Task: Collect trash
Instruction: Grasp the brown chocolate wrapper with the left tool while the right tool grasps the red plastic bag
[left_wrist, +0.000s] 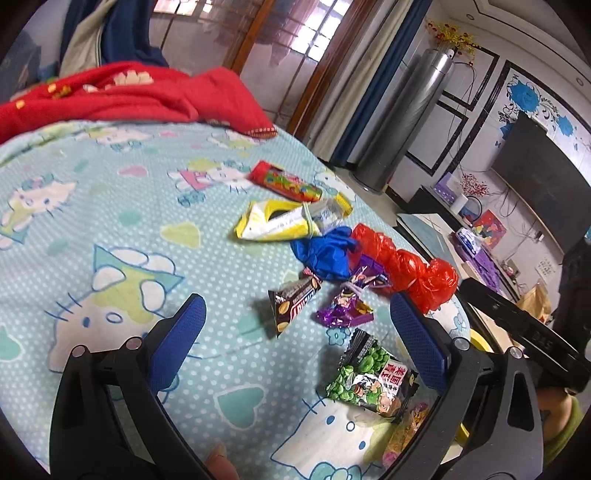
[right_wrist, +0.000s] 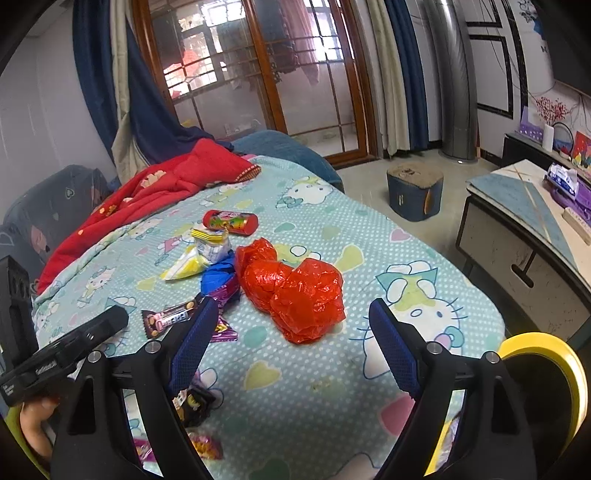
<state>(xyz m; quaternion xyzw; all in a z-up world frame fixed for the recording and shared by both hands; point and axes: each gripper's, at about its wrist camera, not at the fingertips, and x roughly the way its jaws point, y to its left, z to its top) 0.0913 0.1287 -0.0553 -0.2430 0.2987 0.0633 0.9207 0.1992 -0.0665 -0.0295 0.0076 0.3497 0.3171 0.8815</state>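
Trash lies scattered on a Hello Kitty bedsheet (left_wrist: 110, 206). In the left wrist view there is a red candy tube (left_wrist: 284, 181), a yellow wrapper (left_wrist: 284, 221), a blue glove (left_wrist: 325, 254), a crumpled red plastic bag (left_wrist: 410, 269), a brown snack wrapper (left_wrist: 291, 304), a purple foil wrapper (left_wrist: 345, 308) and a green pea packet (left_wrist: 373, 380). My left gripper (left_wrist: 295, 343) is open and empty, hovering over the wrappers. My right gripper (right_wrist: 295, 343) is open and empty, just short of the red bag (right_wrist: 295, 291). The candy tube (right_wrist: 229, 221) lies beyond it.
A red blanket (left_wrist: 129, 96) lies at the bed's far end. A yellow bin rim (right_wrist: 561, 369) is at the bed's near right edge. A low cabinet (right_wrist: 524, 236) and a blue stool (right_wrist: 413, 195) stand on the floor to the right.
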